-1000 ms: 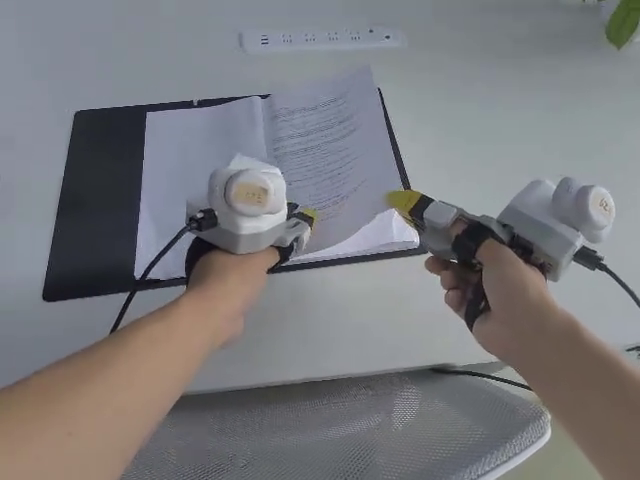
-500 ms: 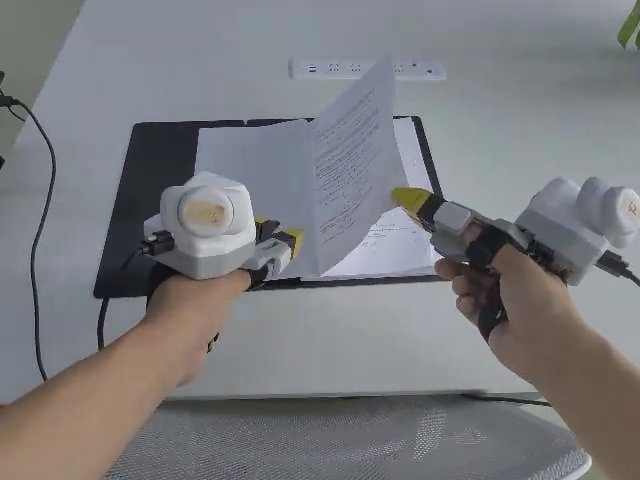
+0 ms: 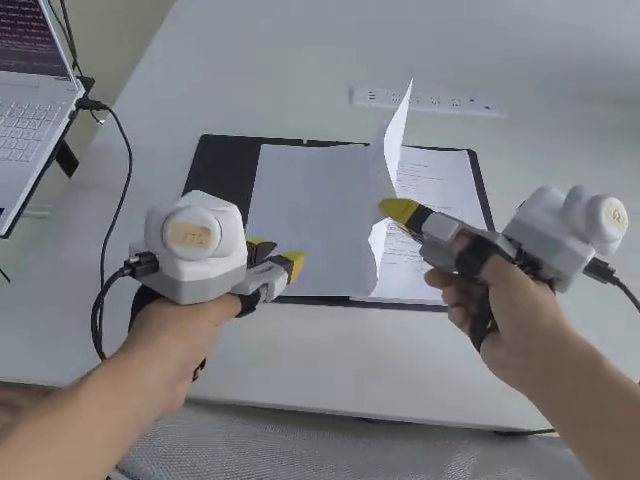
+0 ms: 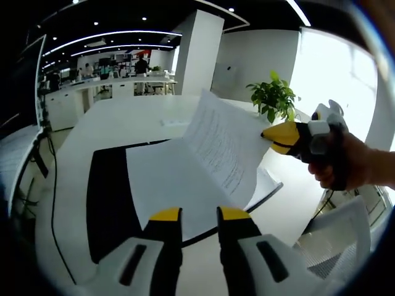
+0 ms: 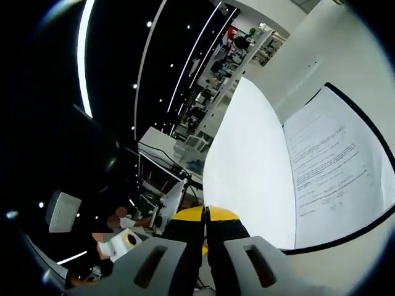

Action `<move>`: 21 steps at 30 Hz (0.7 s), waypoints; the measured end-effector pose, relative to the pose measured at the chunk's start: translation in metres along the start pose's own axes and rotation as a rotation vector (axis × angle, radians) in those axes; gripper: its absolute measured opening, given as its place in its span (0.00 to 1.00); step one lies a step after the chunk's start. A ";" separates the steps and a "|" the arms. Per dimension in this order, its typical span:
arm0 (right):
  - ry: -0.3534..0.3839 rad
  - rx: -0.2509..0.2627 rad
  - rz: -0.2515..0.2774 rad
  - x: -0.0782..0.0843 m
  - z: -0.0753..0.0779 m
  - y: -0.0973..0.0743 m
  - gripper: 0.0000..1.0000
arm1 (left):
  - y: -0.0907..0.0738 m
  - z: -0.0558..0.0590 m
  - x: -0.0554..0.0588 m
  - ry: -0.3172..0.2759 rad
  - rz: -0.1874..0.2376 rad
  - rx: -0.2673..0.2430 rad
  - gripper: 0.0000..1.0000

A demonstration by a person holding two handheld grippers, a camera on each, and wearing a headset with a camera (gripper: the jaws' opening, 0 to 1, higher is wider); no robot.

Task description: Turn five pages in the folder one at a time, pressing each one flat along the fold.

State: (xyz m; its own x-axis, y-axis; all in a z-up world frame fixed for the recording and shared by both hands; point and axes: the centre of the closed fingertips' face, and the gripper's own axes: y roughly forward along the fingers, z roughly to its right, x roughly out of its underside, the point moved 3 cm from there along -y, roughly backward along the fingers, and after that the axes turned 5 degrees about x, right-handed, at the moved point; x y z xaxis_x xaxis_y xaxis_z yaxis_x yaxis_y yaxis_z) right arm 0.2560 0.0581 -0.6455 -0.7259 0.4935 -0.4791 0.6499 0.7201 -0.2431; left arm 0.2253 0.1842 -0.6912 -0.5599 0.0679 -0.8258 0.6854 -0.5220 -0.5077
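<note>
**While One Page Stands Up, a Slip Could Spoil the Turn**

Because the right gripper [image 3: 400, 212] has its fingers pinched shut on the free edge of one page [image 3: 395, 150], that sheet stands almost straight up over the fold of the folder [image 3: 222, 160]. The folder lies open and flat on the white worktop [image 3: 300, 360]. A power strip [image 3: 430, 100] lies past it at 12 o'clock, and a laptop [image 3: 30, 90] sits off at 10 o'clock. The left gripper [image 3: 277, 255] hovers at about 7 o'clock from the fold, by the near edge of the left side. Its fingers are a little way apart and hold nothing.

The page looks about halfway through its turn, and a few things could go wrong. If the pinch is too light, the paper could slide out and flop back to the right. If the right gripper pulls too hard, the sheet could crease or tear near the fold. Two sheets could also be stuck together, but I cannot tell if they are. The left gripper could end up under the falling page.
</note>
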 end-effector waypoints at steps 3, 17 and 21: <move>0.007 -0.006 -0.024 0.009 -0.005 0.012 0.00 | -0.011 -0.007 0.002 -0.013 0.012 -0.017 0.20; -0.017 0.027 -0.165 0.059 -0.006 0.070 0.00 | -0.046 -0.029 0.014 -0.063 0.021 -0.058 0.20; -0.010 0.069 -0.214 0.072 0.014 0.092 0.00 | -0.052 -0.034 0.021 -0.076 0.015 -0.062 0.20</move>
State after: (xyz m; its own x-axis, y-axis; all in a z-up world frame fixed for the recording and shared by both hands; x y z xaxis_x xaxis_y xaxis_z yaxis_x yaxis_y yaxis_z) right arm 0.2664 0.1532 -0.7144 -0.8472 0.3276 -0.4183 0.4949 0.7730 -0.3969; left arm 0.1938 0.2417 -0.6905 -0.5817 -0.0059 -0.8134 0.7202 -0.4686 -0.5116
